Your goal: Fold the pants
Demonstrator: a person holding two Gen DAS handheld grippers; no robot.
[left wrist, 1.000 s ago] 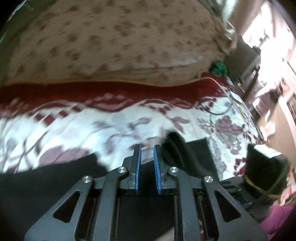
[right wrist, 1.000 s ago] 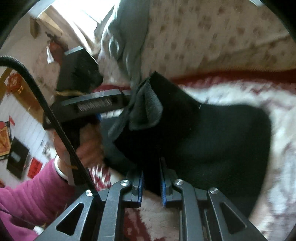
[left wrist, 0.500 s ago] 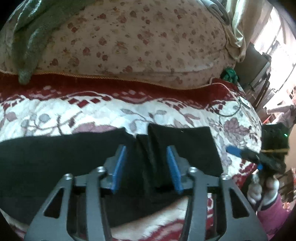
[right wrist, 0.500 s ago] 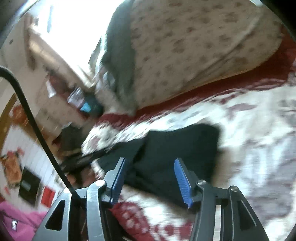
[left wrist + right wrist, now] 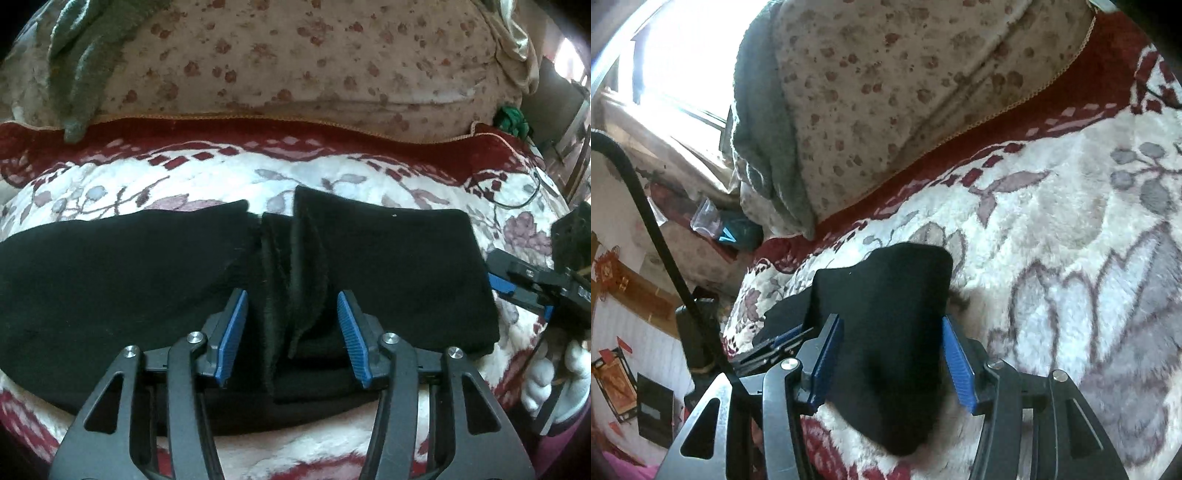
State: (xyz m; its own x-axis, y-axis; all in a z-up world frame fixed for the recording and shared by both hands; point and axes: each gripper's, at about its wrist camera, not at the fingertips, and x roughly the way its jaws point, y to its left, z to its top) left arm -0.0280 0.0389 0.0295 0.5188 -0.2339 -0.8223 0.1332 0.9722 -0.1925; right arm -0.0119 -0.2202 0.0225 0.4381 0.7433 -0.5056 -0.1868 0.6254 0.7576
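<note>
Black pants (image 5: 388,266) lie folded across the red-and-white blanket (image 5: 221,177), with layered fabric edges bunched in the middle. My left gripper (image 5: 291,336) hovers over those edges. Its jaws are opening; the fabric lies between and below the blue pads, and neither pad presses on it. My right gripper (image 5: 890,358) is open over the pants' end (image 5: 886,295), which lies between its pads untouched. In the left wrist view the right gripper (image 5: 496,286) shows at the pants' right end. In the right wrist view the left gripper (image 5: 775,341) shows at the left.
A large floral cushion (image 5: 295,66) backs the blanket, with a grey-green towel (image 5: 85,55) draped on its left end. A hand (image 5: 554,373) holds the right tool. A black cable (image 5: 646,221) crosses the right view. Furniture and a bright window (image 5: 665,74) lie beyond the bed.
Both grippers were shut on the lifted pants; both have opened and let go. The pants now lie flat on the blanket and both grippers have drawn back.
</note>
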